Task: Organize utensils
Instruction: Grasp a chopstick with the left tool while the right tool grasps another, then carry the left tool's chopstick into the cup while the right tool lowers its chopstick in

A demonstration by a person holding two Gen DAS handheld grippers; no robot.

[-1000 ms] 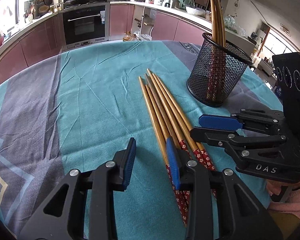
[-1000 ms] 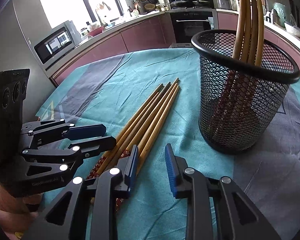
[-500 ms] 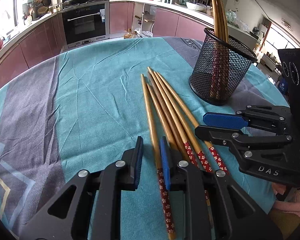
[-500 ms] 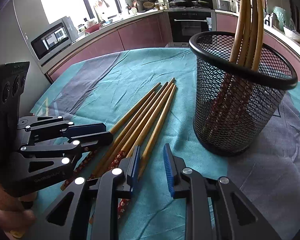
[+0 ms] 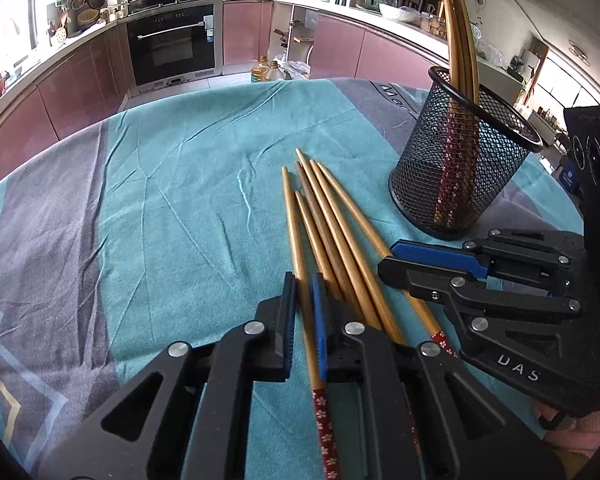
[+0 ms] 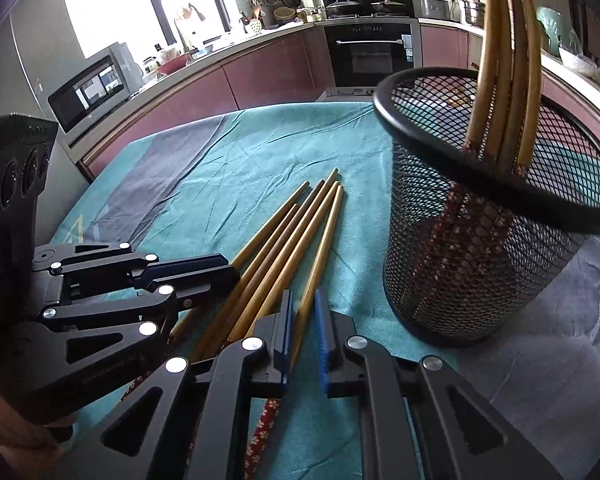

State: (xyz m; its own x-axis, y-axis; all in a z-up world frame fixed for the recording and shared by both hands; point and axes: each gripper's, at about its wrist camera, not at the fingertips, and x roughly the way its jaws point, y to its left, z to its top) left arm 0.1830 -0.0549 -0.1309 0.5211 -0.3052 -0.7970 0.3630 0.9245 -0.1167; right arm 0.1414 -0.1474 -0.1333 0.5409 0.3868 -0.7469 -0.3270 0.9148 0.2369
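Note:
Several wooden chopsticks point(image 5: 340, 232) with red flowered ends lie side by side on the teal tablecloth point(image 5: 180, 200). My left gripper point(image 5: 303, 292) is shut on the leftmost chopstick point(image 5: 294, 232) of the bundle. My right gripper point(image 6: 303, 308) is shut on the rightmost chopstick point(image 6: 324, 240). Each gripper shows in the other's view: the right gripper point(image 5: 386, 258) and the left gripper point(image 6: 226, 268) sit low over the bundle. A black mesh cup point(image 5: 460, 184) point(image 6: 480, 264) stands upright beyond, with more chopsticks point(image 6: 500, 80) in it.
The round table's cloth has grey bands point(image 5: 40, 240) at the left. A person's hand point(image 6: 4, 420) holds the left gripper. Behind the table run pink kitchen cabinets with an oven point(image 5: 172, 44) and a microwave point(image 6: 88, 88).
Both grippers' jaws have come together, each onto one chopstick. The left gripper shifted right and forward over the leftmost chopstick. The cup and other chopsticks stayed put.

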